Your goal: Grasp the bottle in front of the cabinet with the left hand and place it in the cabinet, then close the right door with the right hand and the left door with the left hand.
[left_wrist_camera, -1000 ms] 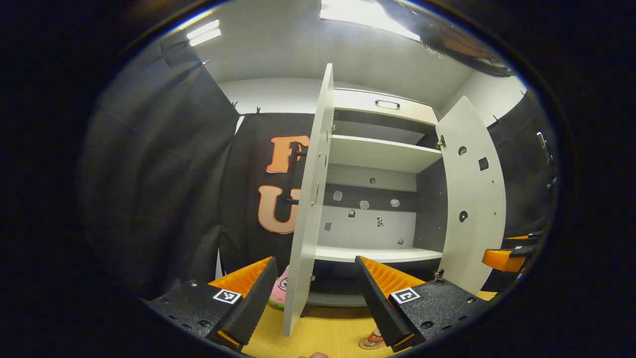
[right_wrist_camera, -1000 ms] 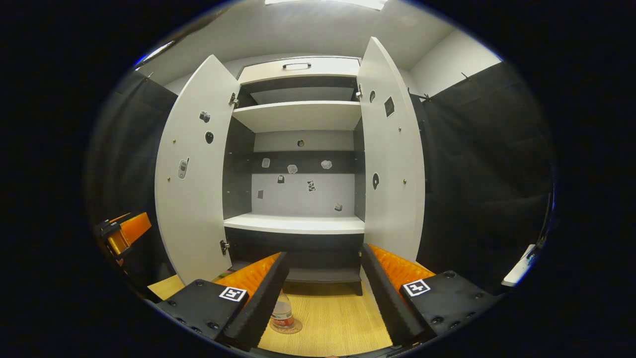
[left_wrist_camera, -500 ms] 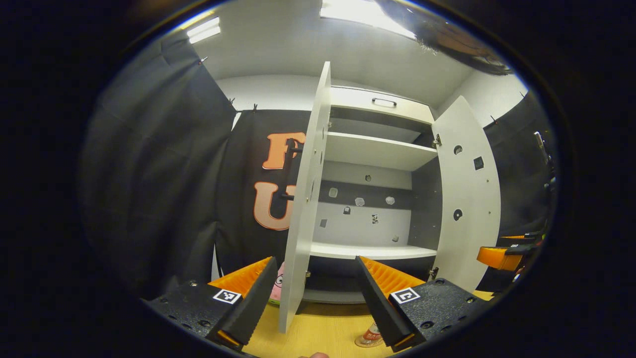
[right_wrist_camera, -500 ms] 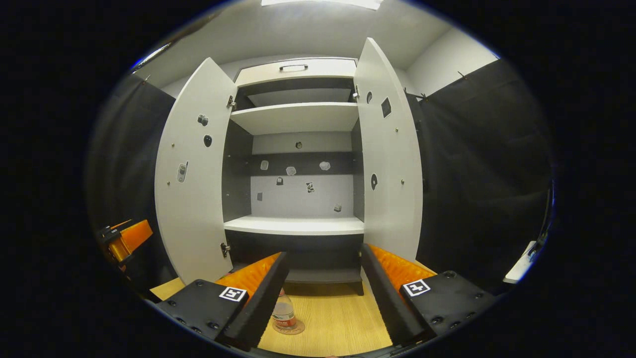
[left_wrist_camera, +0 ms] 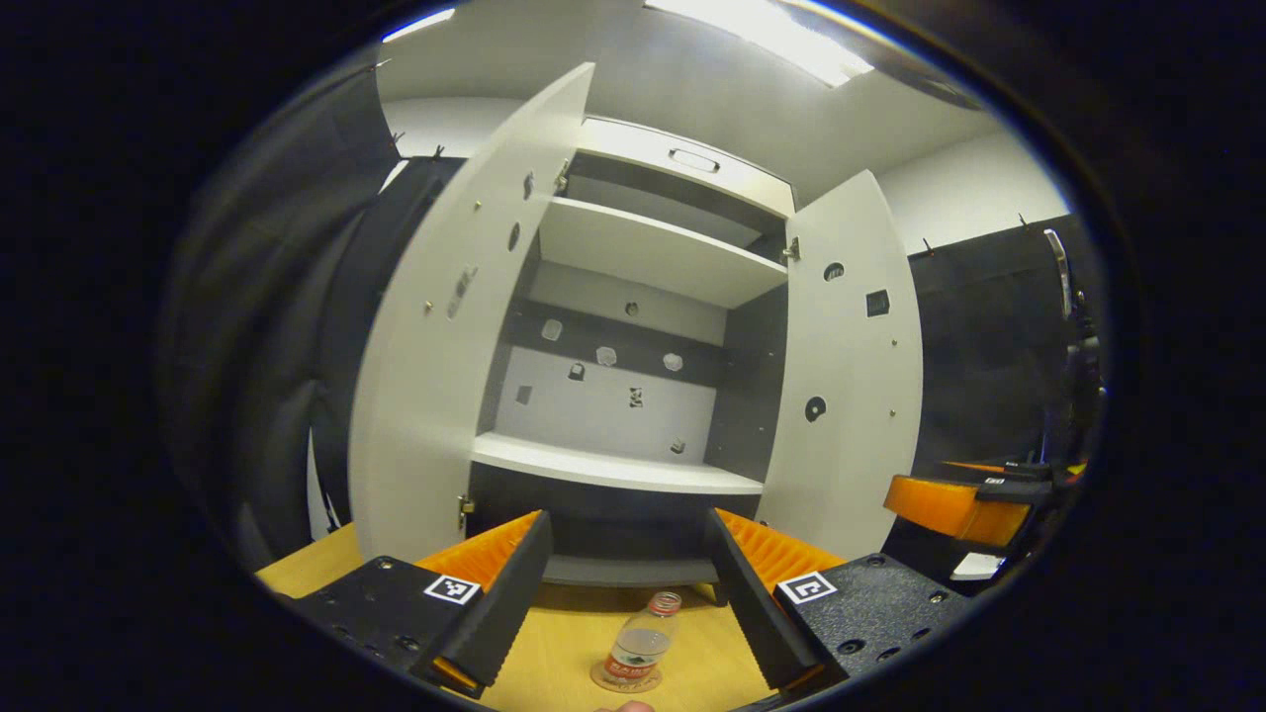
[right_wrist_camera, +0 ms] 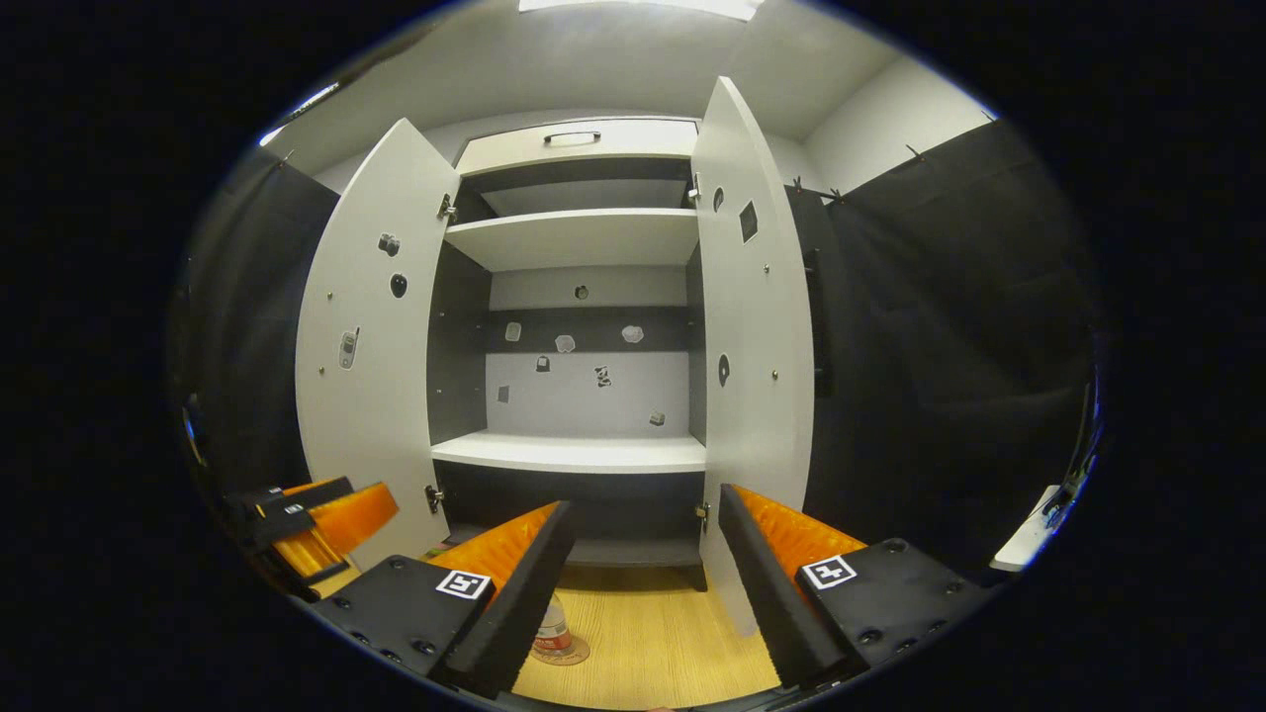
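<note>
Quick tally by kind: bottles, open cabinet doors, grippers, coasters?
Bottles: 1, the bottle on the wooden table
Open cabinet doors: 2, left door and right door
Grippers: 2, left gripper and right gripper
Coasters: 1, the coaster under the bottle
Total: 6

The left gripper view sits low over the wooden table (left_wrist_camera: 316, 564), looking up and slightly rightward into the open cabinet (left_wrist_camera: 633, 396) from near its left door (left_wrist_camera: 435, 346). The right gripper view faces the cabinet (right_wrist_camera: 579, 326) squarely from a little farther back. Both share the shelves, both doors and the bottle (left_wrist_camera: 638, 648) (right_wrist_camera: 552, 633).
</note>
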### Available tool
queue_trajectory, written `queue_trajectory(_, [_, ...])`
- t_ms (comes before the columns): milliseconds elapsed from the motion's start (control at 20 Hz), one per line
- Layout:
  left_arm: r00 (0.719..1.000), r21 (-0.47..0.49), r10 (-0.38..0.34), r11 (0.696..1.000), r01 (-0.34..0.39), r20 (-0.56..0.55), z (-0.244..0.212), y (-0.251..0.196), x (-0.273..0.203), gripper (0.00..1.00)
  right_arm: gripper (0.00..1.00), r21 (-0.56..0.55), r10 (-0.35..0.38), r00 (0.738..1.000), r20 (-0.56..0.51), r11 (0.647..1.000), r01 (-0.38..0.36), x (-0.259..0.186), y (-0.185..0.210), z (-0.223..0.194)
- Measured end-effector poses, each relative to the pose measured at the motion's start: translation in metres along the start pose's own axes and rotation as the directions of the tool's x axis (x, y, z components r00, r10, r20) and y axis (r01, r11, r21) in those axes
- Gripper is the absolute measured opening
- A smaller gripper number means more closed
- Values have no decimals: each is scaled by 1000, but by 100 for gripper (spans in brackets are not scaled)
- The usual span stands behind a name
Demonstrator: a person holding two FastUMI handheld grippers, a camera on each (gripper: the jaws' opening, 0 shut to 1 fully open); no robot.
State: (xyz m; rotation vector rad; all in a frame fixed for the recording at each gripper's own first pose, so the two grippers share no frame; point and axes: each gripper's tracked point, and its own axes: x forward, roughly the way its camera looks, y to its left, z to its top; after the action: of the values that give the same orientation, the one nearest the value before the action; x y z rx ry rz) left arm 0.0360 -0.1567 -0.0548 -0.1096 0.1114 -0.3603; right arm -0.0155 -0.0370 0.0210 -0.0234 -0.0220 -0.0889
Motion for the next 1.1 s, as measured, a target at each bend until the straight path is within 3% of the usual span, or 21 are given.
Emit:
queue_trajectory(300, [991, 69, -30, 997, 39, -132, -104, -35, 54, 94, 98, -58, 5, 1000, 15, 998, -4, -9, -31, 11])
queue_trajectory(500, [980, 129, 81, 990, -57, -182, -175, -13, 71, 94, 98, -73, 62, 998, -4, 995, -63, -8, -32, 7])
queue_trajectory(700, [959, 159, 114, 984, -73, -260, -231, -3, 69, 95, 98, -35, 97, 995, -18, 995, -98, -1, -35, 4])
queue_trajectory(900, [951, 145, 111, 987, -72, -287, -257, -7, 62, 95, 98, -43, 105, 994, -29, 993, -106, 4, -46, 3])
queue_trajectory(1100, [942, 113, 153, 986, -124, -298, -282, 3, 64, 95, 98, -46, 117, 992, -48, 992, -119, 5, -50, -4])
